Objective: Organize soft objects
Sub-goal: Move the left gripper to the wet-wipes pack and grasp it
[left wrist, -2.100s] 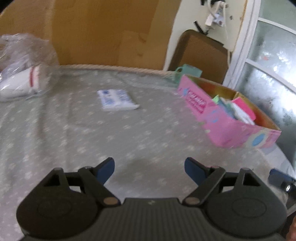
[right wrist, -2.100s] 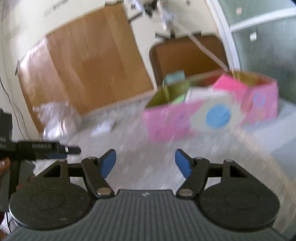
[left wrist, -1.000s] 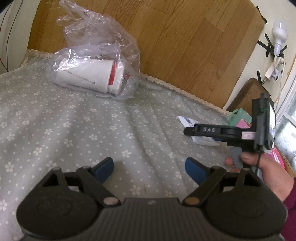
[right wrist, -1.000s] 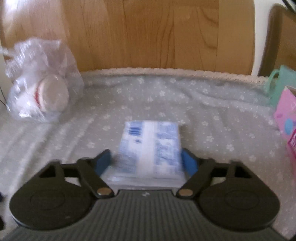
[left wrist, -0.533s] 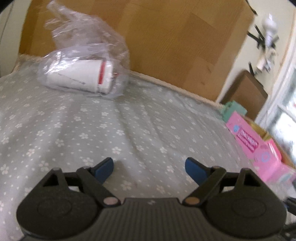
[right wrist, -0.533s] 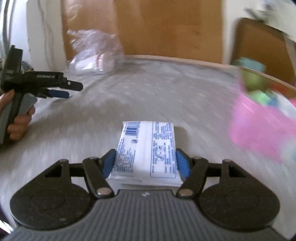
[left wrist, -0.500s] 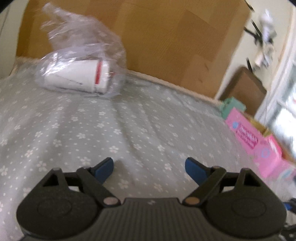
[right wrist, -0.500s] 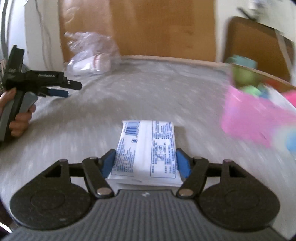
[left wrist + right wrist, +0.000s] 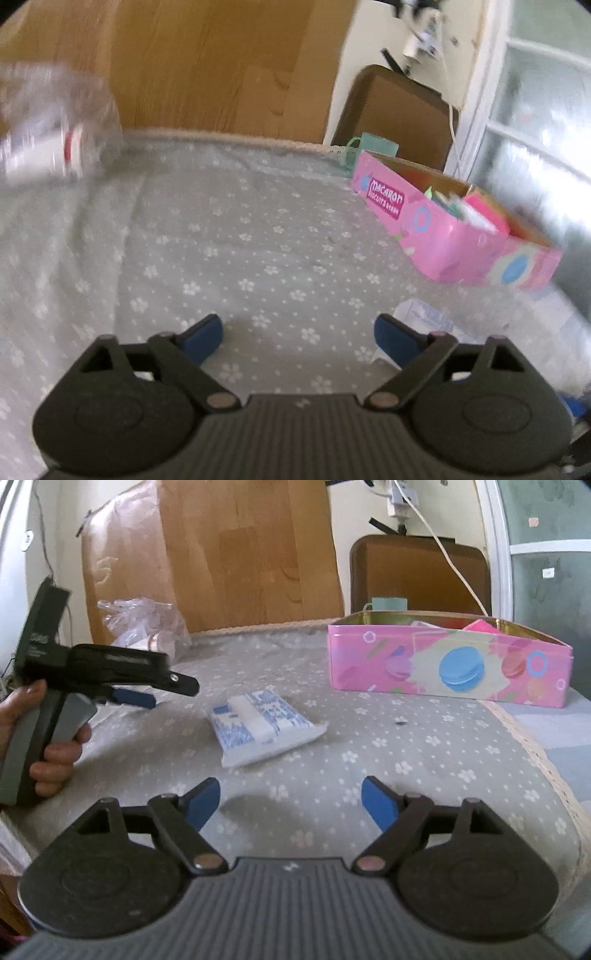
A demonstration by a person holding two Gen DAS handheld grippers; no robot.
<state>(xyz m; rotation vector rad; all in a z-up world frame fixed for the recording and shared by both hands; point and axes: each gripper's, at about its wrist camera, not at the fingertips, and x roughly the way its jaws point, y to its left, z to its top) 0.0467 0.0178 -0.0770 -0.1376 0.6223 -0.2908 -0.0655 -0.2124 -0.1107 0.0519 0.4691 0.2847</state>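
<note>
- Clear plastic bag (image 9: 144, 622) far left by the wooden board (image 9: 243, 550), a white roll inside; it is blurred in the left wrist view.
- Left gripper (image 9: 147, 690), seen from the right wrist view, hovers above the grey floral sheet (image 9: 424, 746) in a hand (image 9: 40, 746). Jaws opening, spread wide, nothing between them.
- Tissue pack (image 9: 258, 727), white and blue, lies flat on the sheet, centre, apart from both grippers. It sits between the left gripper and the pink box (image 9: 447, 668), outside the box.
- Right gripper (image 9: 290, 801) is low over the sheet, just short of the pack. Jaws opening, pads clear of everything, gap empty.
- Box stands at right near the sheet's edge, lid off, pink and green items already inside. Teal cup (image 9: 388, 603) behind it.
- Judgement: pack still needs to go into the box.
- Risk: pack is soft and slick-wrapped; a pinch on the crimped end alone could let it droop or slip out mid-carry.
- Risk: pads pressing down may snag the loose sheet and drag it.
- Risk: box is near the edge; a knock on its wall could push it off.
</note>
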